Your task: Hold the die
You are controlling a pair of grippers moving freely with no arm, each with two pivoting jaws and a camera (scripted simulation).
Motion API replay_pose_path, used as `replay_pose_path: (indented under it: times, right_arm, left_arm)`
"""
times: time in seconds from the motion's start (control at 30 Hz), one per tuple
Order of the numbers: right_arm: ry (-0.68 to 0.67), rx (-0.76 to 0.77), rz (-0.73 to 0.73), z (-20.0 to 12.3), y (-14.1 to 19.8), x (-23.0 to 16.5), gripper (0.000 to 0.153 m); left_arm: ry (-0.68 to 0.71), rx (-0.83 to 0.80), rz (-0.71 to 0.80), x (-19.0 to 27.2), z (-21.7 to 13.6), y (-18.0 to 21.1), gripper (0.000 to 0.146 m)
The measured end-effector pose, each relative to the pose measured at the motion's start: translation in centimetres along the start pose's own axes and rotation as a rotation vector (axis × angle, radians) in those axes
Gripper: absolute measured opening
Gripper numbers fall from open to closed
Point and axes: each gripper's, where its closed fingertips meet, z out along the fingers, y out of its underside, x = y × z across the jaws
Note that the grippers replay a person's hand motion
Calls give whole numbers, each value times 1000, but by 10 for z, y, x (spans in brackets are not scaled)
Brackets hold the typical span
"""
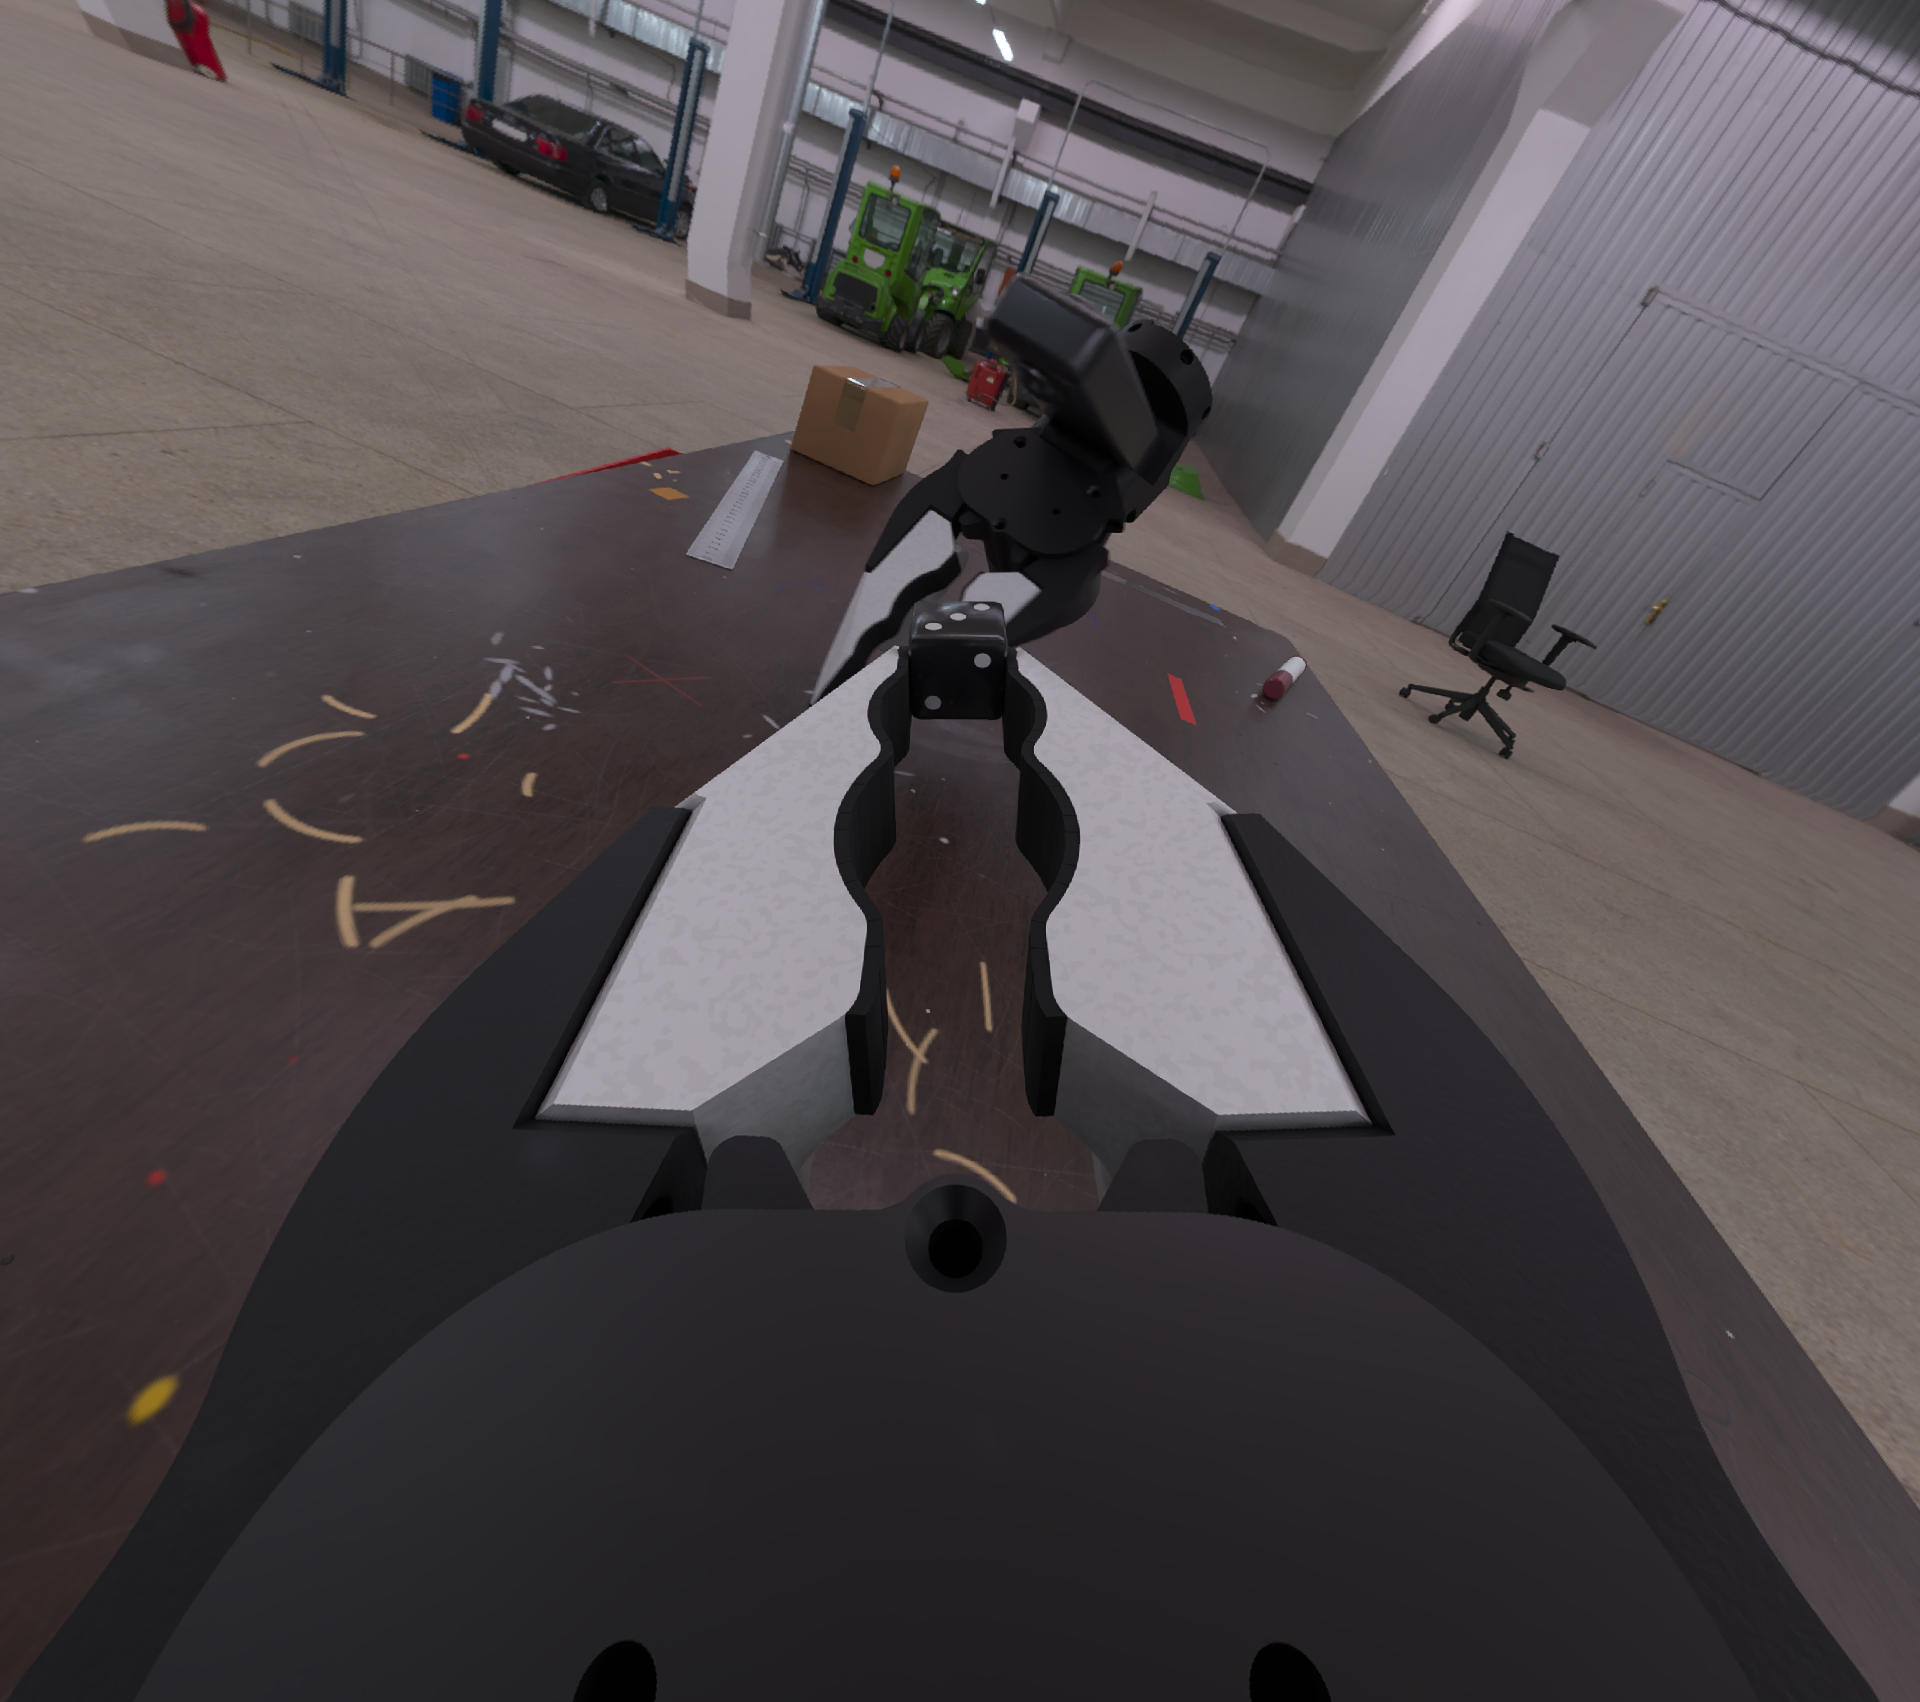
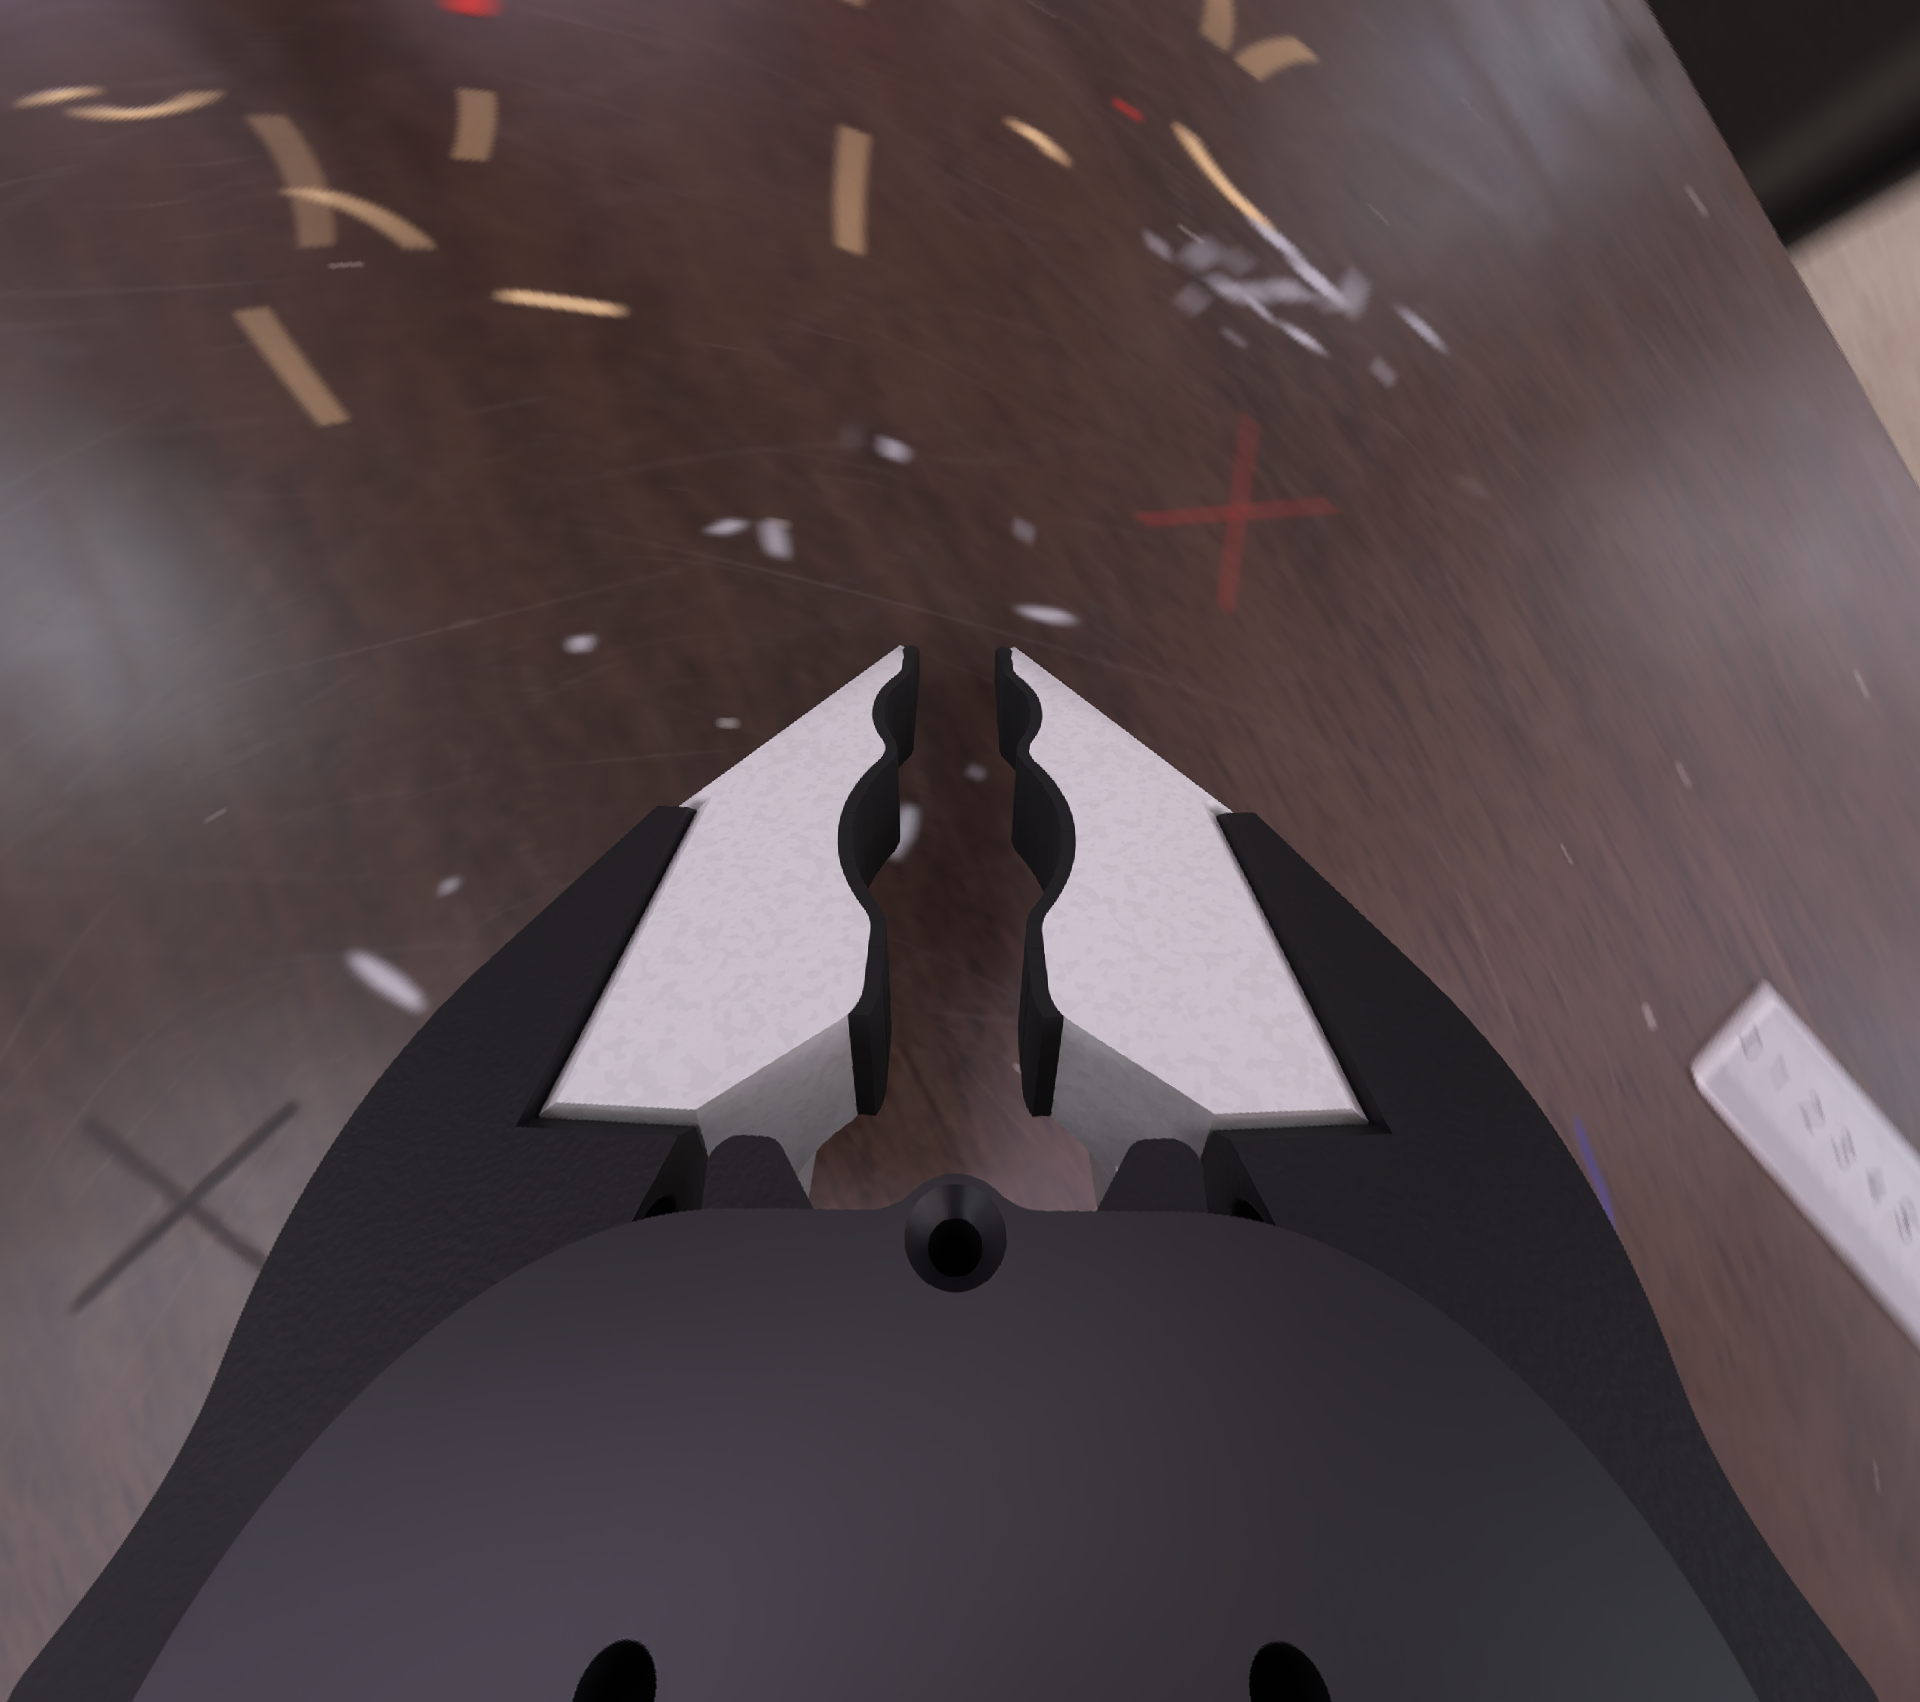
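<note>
A black die (image 1: 956, 663) with white pips is held between the fingertips of my left gripper (image 1: 956, 686), lifted above the dark wooden table (image 1: 312, 665). The left jaws are shut on its two sides. My right gripper (image 1: 1039, 499) shows in the left wrist view just behind the die, tilted down towards it, one finger (image 1: 883, 603) passing to the die's left. In the right wrist view the right gripper (image 2: 956, 660) has a narrow gap between its fingertips with nothing in it, low over the table (image 2: 623, 457). The die does not show there.
A cardboard box (image 1: 858, 423) and a metal ruler (image 1: 736, 506) lie at the table's far end. A small red and white cylinder (image 1: 1280, 679) lies near the right edge. An office chair (image 1: 1507, 644) stands on the floor beyond. The ruler (image 2: 1818, 1143) also shows right of my right gripper.
</note>
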Motion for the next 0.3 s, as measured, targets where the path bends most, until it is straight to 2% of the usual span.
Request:
replay_pose_path:
  times: [0.1, 0.23, 0.3]
  right_arm:
    - [-153, 106, -156, -3, -16, -38, 15]
    - [-346, 127, -181, -5, -22, -76, 15]
    - [-364, 108, -170, -4, -20, -80, 20]
  left_arm:
    - [4, -13, 0, 0, 1, 2, 16]
    - [10, -34, -3, 1, 2, 7, 16]
    - [13, -47, -1, 1, 3, 8, 16]
